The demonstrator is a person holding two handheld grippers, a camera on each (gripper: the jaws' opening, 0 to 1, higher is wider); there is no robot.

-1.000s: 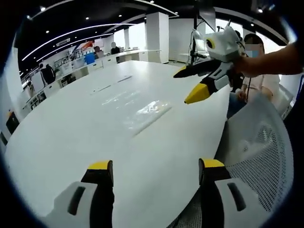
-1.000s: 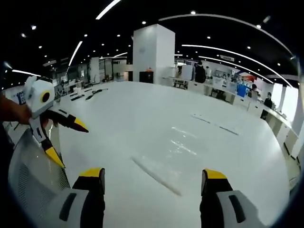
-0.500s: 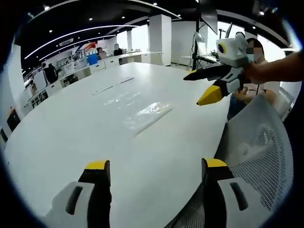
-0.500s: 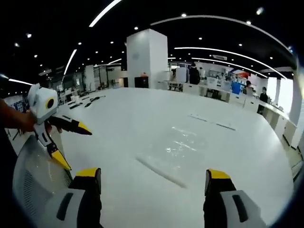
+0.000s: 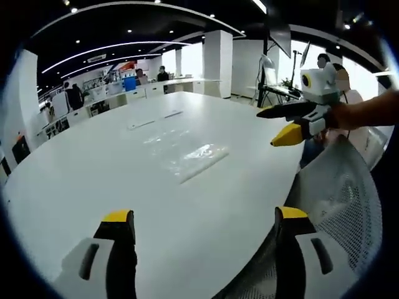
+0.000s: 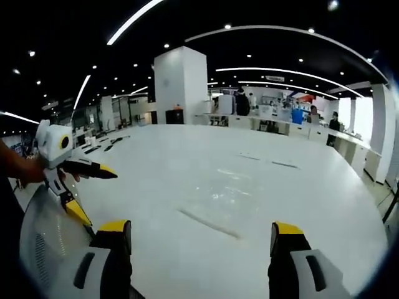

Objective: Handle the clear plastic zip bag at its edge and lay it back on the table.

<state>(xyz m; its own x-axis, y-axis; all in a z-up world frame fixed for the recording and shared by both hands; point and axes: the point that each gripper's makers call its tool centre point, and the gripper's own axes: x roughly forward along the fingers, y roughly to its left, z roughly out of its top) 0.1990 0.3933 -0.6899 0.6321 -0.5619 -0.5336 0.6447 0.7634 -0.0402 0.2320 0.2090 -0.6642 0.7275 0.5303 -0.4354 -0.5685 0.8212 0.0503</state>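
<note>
Clear zip bag (image 5: 198,159) lying flat near the middle of the white table (image 5: 75,180), touched by nothing, its near edge facing the grippers. Left gripper (image 5: 202,227) held low at the table's rim, jaws wide apart, well short of the bag. Right gripper (image 6: 201,235) likewise agape, empty, raised beside a mesh chair back (image 5: 340,193). Probably pulled back, the bag looking already laid down.
</note>
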